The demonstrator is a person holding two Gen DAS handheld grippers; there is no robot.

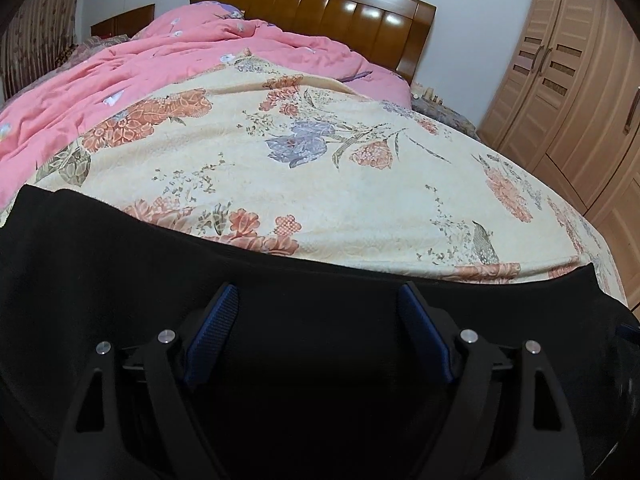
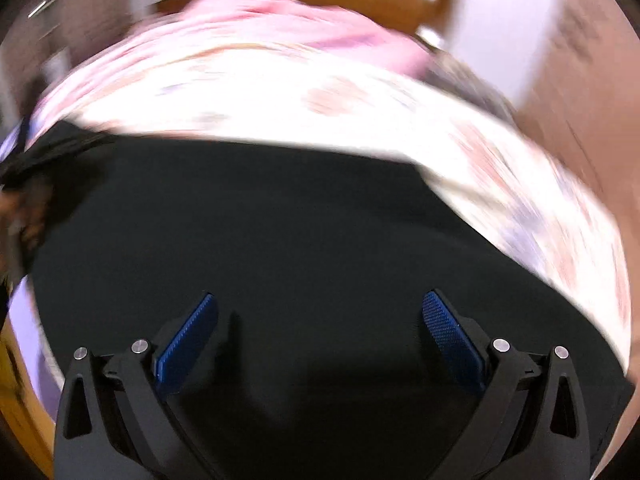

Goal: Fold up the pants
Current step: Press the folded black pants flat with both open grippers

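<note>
Pants, black, lie spread across the near part of the bed, on a cream floral sheet. Their far edge runs left to right through the left wrist view, with the sheet bare beyond it. A pink quilt is bunched at the far left of the bed, against a wooden headboard, and a wardrobe stands at the right.

The left gripper hangs over the pants, pointing down at the cloth, its blue-padded fingers spread wide with nothing pinched between them.

The right wrist view is blurred. The right gripper is also above the pants, its fingers spread wide and clamping nothing. In that view the dark cloth fills the near and middle part, and the sheet curves round it at the far and right sides. Whether either gripper's fingertips touch the cloth cannot be told.
</note>
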